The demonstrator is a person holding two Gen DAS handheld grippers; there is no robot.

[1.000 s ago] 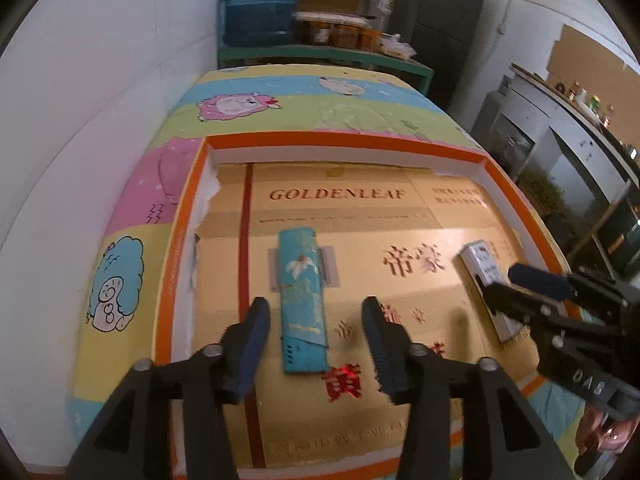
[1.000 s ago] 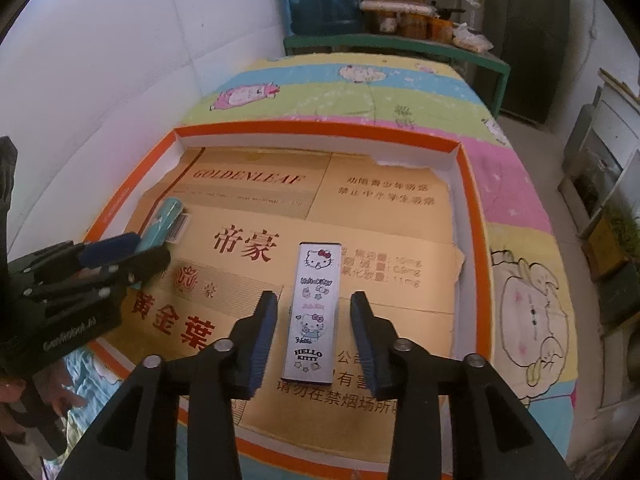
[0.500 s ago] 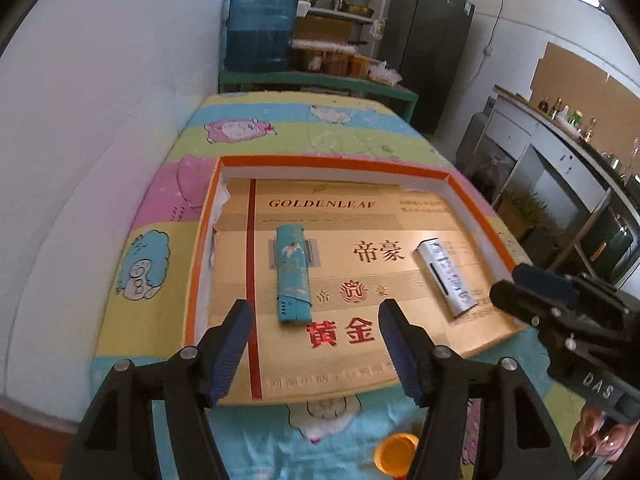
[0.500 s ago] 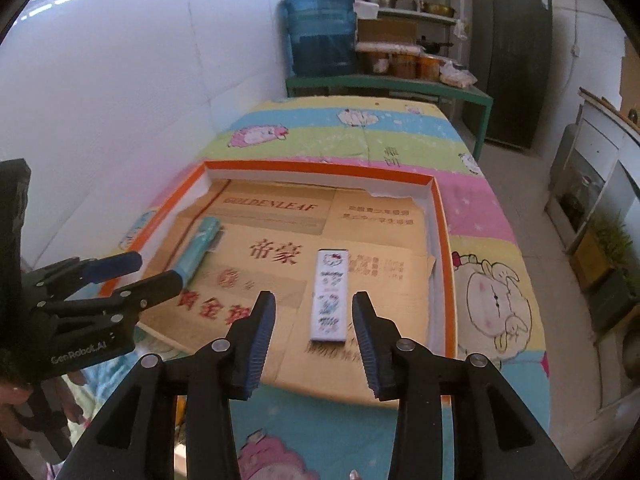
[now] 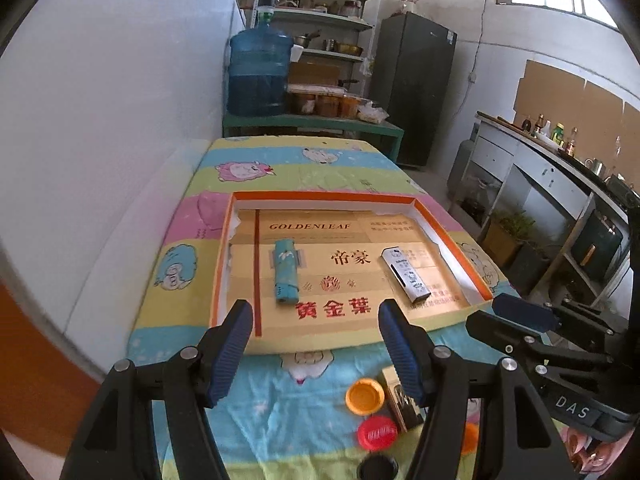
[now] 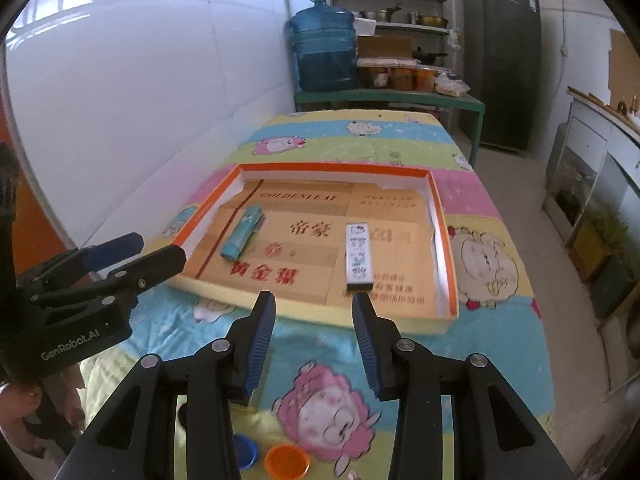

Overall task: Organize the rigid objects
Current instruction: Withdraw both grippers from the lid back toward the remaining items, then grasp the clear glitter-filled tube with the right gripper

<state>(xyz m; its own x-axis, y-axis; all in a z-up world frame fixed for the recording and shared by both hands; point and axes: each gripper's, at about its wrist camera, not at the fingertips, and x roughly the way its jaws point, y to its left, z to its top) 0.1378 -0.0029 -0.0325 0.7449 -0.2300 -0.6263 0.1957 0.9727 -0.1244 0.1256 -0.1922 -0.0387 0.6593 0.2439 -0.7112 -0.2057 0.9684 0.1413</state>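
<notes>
Both tools empty: left tool (image 5: 316, 344) wide, just opened further; right tool (image 6: 314, 334) half-open. Risk: orange cap (image 5: 365, 396) and red cap (image 5: 377, 433) lie close together, so a wide grab could knock one away.

Both wrist views angled down over bed; share orange-rimmed tray (image 5: 448, 236) (image 6: 442, 216), each other's gripper.

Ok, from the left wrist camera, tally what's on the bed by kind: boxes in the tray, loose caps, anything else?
Slim boxes in the tray: 2, the teal box and the white box
Bottle caps: 3, the orange cap, the red cap and the black cap
Gold box, partly hidden: 1
Total: 6, besides an orange edge too hidden to identify.
</notes>
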